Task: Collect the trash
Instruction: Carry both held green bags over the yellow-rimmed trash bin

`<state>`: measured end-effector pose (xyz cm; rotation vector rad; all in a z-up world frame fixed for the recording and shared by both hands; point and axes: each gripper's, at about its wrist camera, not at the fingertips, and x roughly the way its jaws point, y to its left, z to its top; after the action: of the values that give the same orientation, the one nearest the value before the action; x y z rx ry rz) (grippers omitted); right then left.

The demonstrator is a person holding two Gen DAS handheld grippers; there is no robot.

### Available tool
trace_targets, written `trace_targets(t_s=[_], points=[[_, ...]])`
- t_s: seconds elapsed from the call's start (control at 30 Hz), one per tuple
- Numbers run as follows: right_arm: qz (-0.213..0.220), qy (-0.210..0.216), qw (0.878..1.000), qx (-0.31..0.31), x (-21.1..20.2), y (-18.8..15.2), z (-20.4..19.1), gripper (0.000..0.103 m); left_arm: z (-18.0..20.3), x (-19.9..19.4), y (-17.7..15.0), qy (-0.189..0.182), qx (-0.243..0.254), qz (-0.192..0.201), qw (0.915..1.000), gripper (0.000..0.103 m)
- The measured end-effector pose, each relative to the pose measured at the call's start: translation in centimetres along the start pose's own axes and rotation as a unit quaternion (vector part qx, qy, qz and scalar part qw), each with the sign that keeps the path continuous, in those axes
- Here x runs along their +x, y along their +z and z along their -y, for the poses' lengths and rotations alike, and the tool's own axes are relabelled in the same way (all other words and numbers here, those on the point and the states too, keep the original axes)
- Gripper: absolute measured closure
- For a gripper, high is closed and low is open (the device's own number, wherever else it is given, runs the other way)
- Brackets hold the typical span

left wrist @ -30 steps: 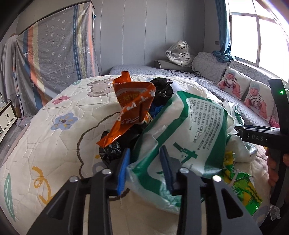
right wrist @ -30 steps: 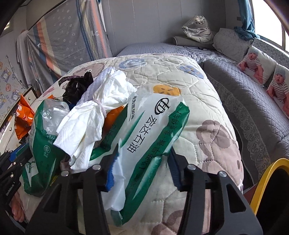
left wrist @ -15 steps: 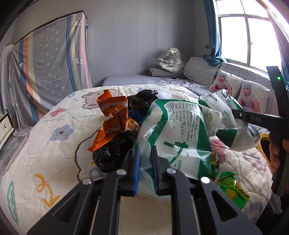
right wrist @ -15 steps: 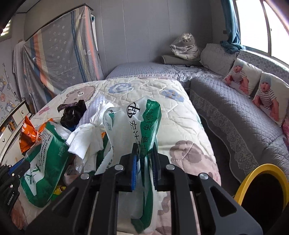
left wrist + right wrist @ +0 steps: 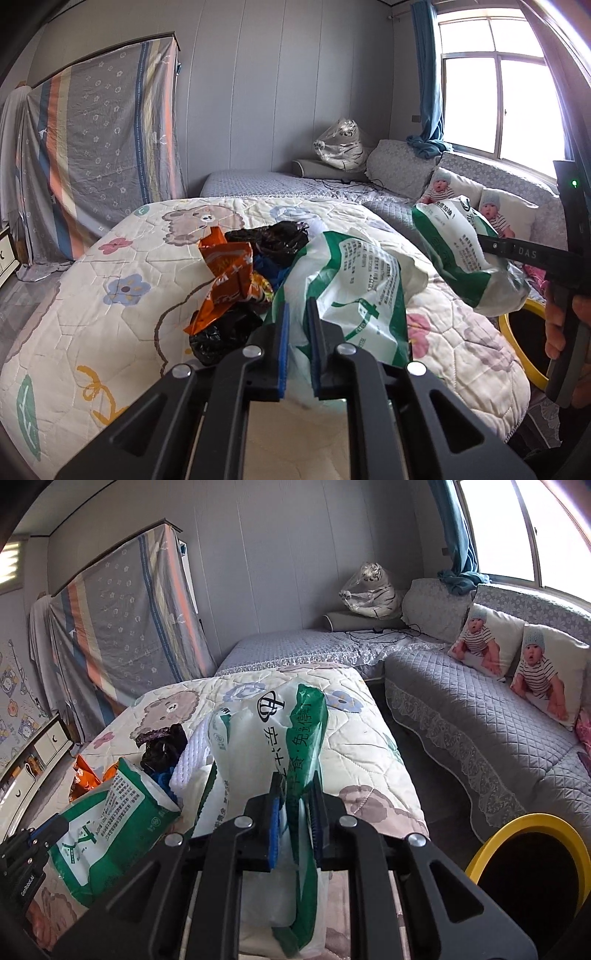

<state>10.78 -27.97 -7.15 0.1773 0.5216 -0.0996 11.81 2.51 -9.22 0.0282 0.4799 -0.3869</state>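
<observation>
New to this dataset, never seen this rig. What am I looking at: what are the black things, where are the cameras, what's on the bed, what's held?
There is no robot. A person carries a hand-held gripper in each hand, and a fisheye camera on each looks forward along its two fingers.

In the left wrist view, the left hand-held gripper is shut on a green-and-white plastic bag. The right wrist view shows the right hand-held gripper shut on a second green-and-white bag, lifted.

On the patterned quilt lie an orange snack wrapper and black plastic bags. A yellow-rimmed bin stands beside the bed, near the grey sofa.
</observation>
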Motion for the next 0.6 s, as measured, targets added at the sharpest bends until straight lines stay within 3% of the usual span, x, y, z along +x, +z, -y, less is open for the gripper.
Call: trace_targets(t_s=[0.6], points=[[0.023, -0.008, 1.000, 0.006, -2.8, 0.3, 1.1, 0.090, 1.0, -1.8, 2.1, -0.017, 0.005, 0.026, 0.9995, 0.095]])
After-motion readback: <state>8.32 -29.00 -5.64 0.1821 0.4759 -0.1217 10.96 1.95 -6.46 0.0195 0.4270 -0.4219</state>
